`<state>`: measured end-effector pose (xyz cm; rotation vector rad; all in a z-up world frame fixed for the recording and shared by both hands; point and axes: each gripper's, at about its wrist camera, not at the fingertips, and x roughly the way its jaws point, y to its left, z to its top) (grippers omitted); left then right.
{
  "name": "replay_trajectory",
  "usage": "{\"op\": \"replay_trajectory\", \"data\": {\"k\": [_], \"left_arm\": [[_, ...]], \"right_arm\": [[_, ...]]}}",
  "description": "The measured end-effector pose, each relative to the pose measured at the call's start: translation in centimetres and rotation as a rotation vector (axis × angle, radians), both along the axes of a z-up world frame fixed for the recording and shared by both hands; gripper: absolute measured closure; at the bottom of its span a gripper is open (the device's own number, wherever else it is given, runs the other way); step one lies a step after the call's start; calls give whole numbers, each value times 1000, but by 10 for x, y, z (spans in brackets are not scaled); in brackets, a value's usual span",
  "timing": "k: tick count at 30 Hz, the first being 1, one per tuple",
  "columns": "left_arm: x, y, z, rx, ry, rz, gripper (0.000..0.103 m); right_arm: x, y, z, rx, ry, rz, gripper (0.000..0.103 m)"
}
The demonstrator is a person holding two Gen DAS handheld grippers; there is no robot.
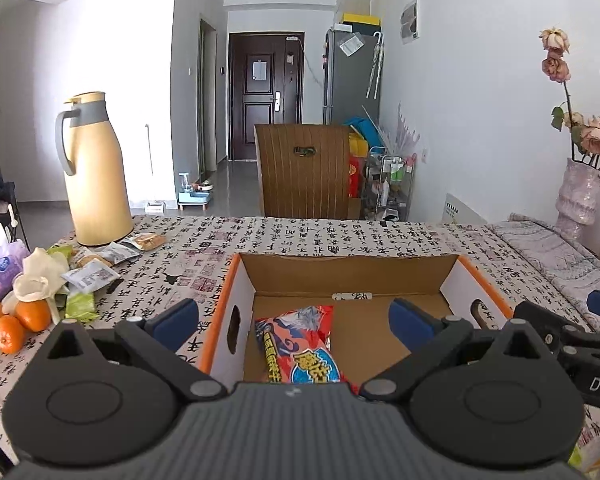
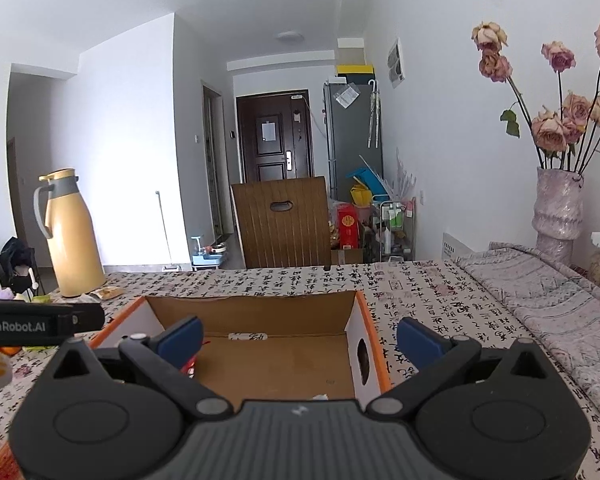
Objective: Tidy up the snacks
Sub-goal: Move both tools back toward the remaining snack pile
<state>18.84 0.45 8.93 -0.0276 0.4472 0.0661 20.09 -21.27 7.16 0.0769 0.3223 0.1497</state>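
Note:
An open cardboard box (image 1: 352,268) with white sides and orange rims sits on the patterned tablecloth. A red and blue snack bag (image 1: 300,344) lies on its floor at the near left. My left gripper (image 1: 296,320) hovers over the box's left wall, open, nothing between its blue pads. In the right wrist view the same box (image 2: 252,316) is ahead, and my right gripper (image 2: 300,338) is open over its right wall, holding nothing. Several small snack packets (image 1: 100,264) lie on the table left of the box.
A yellow thermos jug (image 1: 94,168) stands at the table's far left, with oranges (image 1: 20,320) and a tissue pack (image 1: 0,272) nearer. A vase of dried roses (image 2: 558,208) stands at the right on a folded cloth. A wooden chair back (image 1: 304,170) rises behind the table.

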Motion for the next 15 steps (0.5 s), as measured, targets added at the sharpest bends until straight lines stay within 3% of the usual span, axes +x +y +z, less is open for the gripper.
{"op": "replay_trajectory", "data": {"k": [15], "left_arm": [[-65, 3, -4, -2, 0, -13, 0]], "right_arm": [[-69, -5, -3, -20, 18, 9, 0]]}}
